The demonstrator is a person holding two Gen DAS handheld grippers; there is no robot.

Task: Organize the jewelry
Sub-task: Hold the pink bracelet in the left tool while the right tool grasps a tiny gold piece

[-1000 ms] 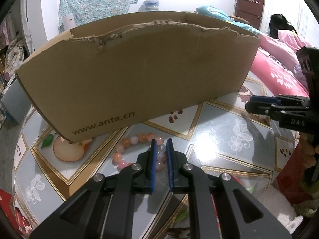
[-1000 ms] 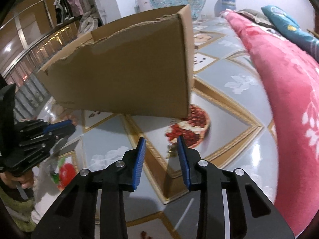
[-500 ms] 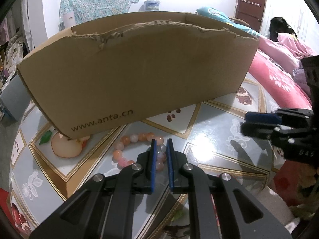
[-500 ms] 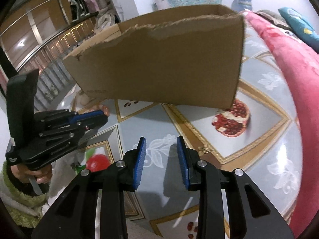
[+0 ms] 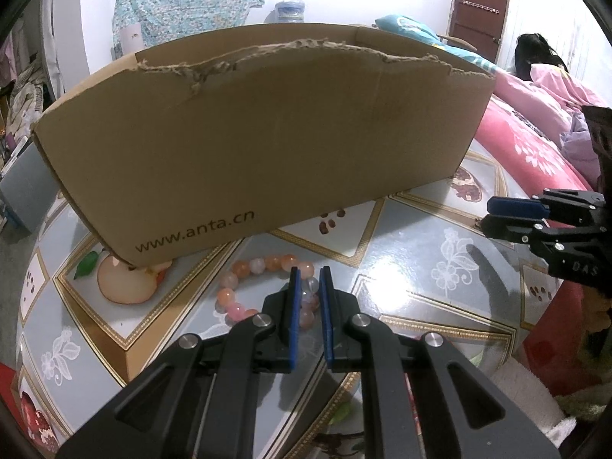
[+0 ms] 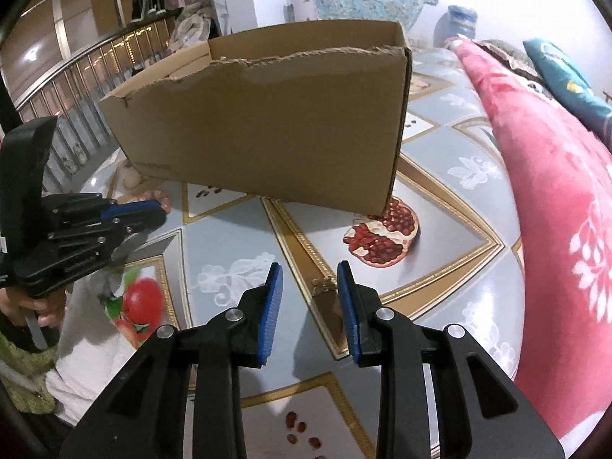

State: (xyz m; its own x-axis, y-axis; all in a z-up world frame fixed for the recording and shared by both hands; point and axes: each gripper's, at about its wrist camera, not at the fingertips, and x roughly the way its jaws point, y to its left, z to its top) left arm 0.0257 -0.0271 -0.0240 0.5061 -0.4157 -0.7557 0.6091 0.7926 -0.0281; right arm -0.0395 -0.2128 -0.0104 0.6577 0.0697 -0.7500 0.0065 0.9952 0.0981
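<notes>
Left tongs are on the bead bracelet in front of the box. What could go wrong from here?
The left tongs pinch only one side of the bead bracelet, so it may slip or swing when lifted. The cardboard box has a tall, torn near wall that dangling beads could snag.

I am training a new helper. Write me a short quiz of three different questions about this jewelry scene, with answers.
1. True or false: the left gripper is closed on the bead bracelet.
2. What web address is printed on the cardboard box?
3. The right gripper holds: A) a bracelet B) nothing C) the box

Key: 1 true; 2 www.anta.cn; 3 B
</notes>
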